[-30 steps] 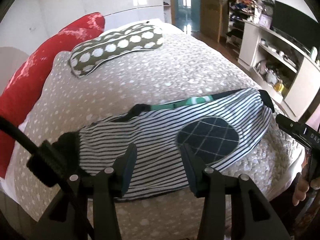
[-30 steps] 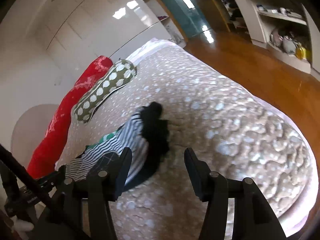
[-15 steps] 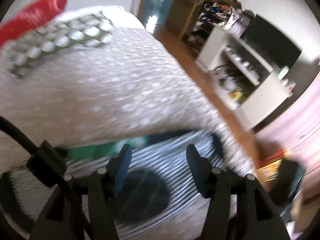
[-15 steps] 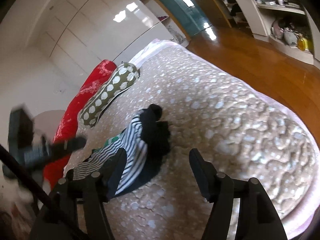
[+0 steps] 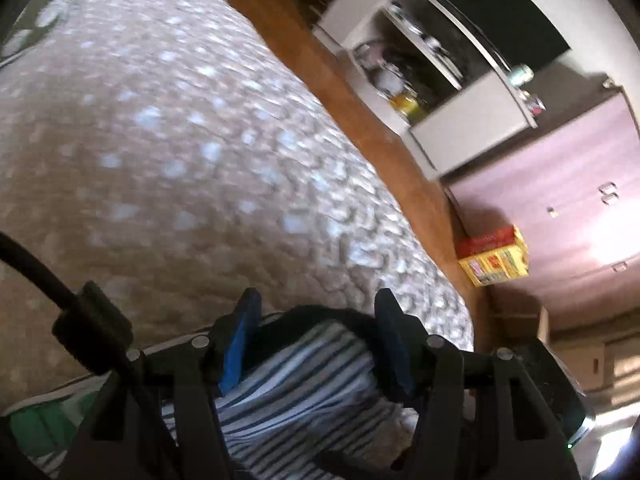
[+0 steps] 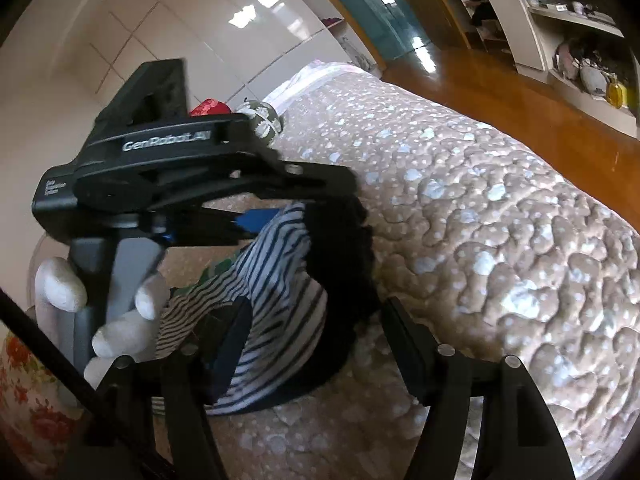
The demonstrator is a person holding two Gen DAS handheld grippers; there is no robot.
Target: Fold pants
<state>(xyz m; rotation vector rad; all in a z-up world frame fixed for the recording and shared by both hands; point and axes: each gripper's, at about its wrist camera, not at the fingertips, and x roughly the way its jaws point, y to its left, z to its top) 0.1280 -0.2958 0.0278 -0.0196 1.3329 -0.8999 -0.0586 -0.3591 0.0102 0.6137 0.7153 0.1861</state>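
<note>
The striped pants lie on the quilted bed, and their black-cuffed end sits between the fingers of my left gripper. Its jaws are closing around the cuff, and no firm pinch shows. In the right wrist view the same pants bunch up at the cuff. There the left gripper comes down on them from the left, held by a white-gloved hand. My right gripper is also closing. Striped cloth lies by its left finger, and its right finger is off the cloth.
The bed's right edge drops to a wooden floor. Beyond it stand a white shelf unit and a yellow and red box. A red pillow and a dotted pillow lie at the head. Floral cloth shows at lower left.
My left gripper swung right along the pants from their middle to the black-cuffed end and tipped downward. It now fills the left of the right wrist view. The right gripper edged closer to the cuff.
</note>
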